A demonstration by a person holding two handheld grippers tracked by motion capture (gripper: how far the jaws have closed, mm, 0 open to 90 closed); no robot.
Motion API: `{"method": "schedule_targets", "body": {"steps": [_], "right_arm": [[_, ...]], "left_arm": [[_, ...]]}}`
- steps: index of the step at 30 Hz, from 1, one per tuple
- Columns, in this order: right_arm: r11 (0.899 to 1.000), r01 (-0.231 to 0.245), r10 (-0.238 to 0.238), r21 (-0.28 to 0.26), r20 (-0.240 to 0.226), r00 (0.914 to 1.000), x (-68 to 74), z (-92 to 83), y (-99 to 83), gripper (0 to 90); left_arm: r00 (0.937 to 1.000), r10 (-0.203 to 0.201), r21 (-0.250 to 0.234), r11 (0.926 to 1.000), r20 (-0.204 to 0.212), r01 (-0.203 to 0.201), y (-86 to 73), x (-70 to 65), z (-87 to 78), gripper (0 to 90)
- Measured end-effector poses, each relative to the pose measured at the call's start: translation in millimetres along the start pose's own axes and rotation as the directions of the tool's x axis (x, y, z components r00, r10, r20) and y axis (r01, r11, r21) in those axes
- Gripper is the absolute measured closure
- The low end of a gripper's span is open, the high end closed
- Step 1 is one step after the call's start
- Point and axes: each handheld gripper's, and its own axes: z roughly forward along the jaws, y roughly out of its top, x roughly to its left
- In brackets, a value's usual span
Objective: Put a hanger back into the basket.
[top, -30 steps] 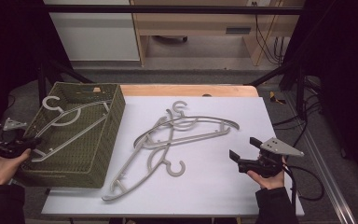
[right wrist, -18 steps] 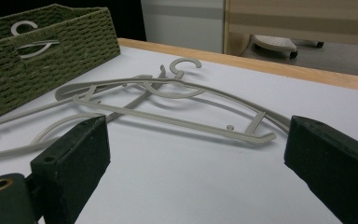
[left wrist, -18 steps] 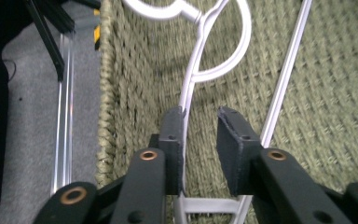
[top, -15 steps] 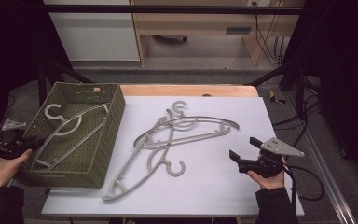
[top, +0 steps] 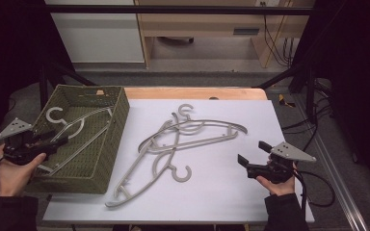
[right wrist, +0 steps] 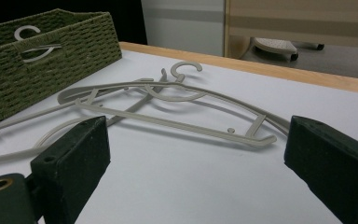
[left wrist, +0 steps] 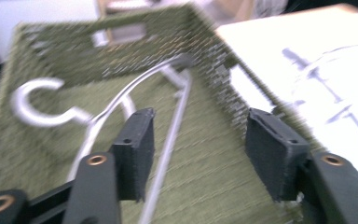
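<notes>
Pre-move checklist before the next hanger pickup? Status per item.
1. Left gripper free of the hanger in the basket: ok, jaws have just been opening, pads off the bar that runs between them.
2. Hanger fully inside the green basket: ok, lying on its floor.
3. Right gripper open and empty: ok.
4. Right gripper faces the hanger pile: ok, nearest tip lies ahead of its jaws.
5. Pile untangled for a single pick: not ok, hangers overlap.
6. Hanger count in pile: cannot tell.

The left gripper (top: pixel 53 142) opens its jaws, releasing the hanger (top: pixel 72 134) into the basket (top: pixel 118 120), and pulls back toward seven o'clock.
</notes>
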Motion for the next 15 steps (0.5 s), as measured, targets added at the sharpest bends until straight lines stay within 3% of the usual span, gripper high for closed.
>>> {"method": "schedule_targets", "body": {"steps": [5, 9, 15], "right_arm": [[1.000, -0.002, 0.002, 0.005, 0.000, 1.0000, 0.8, 0.4, 0.1, 6.9], [1.000, 0.000, 0.000, -0.001, -0.001, 1.0000, -0.1, -0.3, 0.5, 6.9], [1.000, -0.001, 0.001, 0.004, 0.002, 1.0000, 0.5, 0.1, 0.1, 6.9]], "left_arm": [[0.9980, 0.006, -0.076, 0.9971, 0.063, -0.001, 1.5, -19.8, 5.1, 28.6], [0.9947, 0.022, -0.098, 0.9952, 0.101, -0.012, 0.6, -36.1, 14.1, 21.2], [0.9835, 0.057, -0.129, 0.9911, 0.172, -0.035, 1.2, -62.0, 23.3, 14.8]]}}
